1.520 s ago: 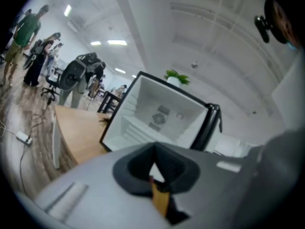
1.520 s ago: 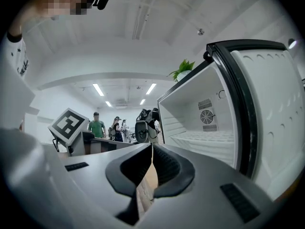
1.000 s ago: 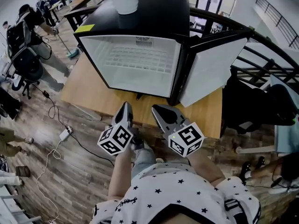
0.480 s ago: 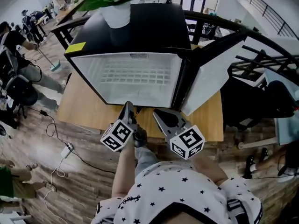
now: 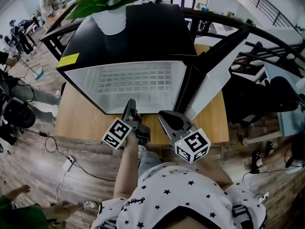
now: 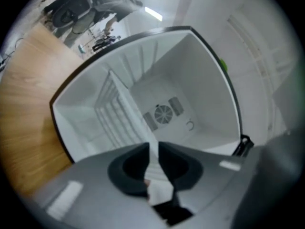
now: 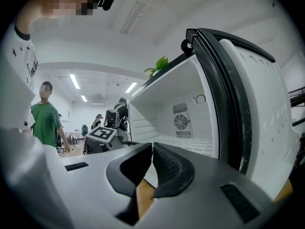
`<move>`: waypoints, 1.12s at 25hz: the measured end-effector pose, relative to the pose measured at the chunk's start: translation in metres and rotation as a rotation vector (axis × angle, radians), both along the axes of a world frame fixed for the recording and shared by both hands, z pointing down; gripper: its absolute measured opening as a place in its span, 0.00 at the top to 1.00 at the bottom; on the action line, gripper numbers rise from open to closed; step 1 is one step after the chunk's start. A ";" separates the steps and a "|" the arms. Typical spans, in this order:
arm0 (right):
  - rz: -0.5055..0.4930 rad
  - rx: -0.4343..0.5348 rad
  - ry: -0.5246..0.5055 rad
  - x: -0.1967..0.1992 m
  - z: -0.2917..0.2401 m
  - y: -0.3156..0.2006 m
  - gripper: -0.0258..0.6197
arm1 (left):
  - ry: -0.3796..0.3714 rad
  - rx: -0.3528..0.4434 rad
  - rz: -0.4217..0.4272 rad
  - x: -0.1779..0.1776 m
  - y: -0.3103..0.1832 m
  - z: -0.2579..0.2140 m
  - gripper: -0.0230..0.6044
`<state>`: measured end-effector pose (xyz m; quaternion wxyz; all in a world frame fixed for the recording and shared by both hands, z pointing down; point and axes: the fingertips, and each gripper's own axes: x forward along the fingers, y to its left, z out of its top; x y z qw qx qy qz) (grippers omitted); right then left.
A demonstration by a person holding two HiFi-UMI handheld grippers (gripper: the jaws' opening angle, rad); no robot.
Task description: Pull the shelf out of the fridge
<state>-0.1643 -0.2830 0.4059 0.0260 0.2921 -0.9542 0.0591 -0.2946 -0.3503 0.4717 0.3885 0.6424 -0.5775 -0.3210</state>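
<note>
We have moved our left gripper up to the open fridge, its jaws just opening to a narrow empty gap, the right gripper pressed together, so the wire shelf, seated inside, seems next to be gripped.

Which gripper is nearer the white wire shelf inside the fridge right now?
Left. The left gripper, jaws just opening with nothing gripped, points at the front edge of the white wire shelf; the right gripper hangs further back, off to its right.
</note>
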 end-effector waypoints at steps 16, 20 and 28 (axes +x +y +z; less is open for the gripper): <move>0.159 0.013 0.001 0.009 -0.002 -0.020 0.92 | 0.297 0.028 0.076 -0.002 -0.076 0.010 0.67; 0.188 0.004 0.009 0.013 0.002 -0.024 0.92 | 0.336 0.029 0.069 -0.003 -0.095 0.009 0.67; 0.210 0.000 0.016 0.015 0.004 -0.027 0.92 | 0.377 0.010 0.016 -0.011 -0.113 0.017 0.85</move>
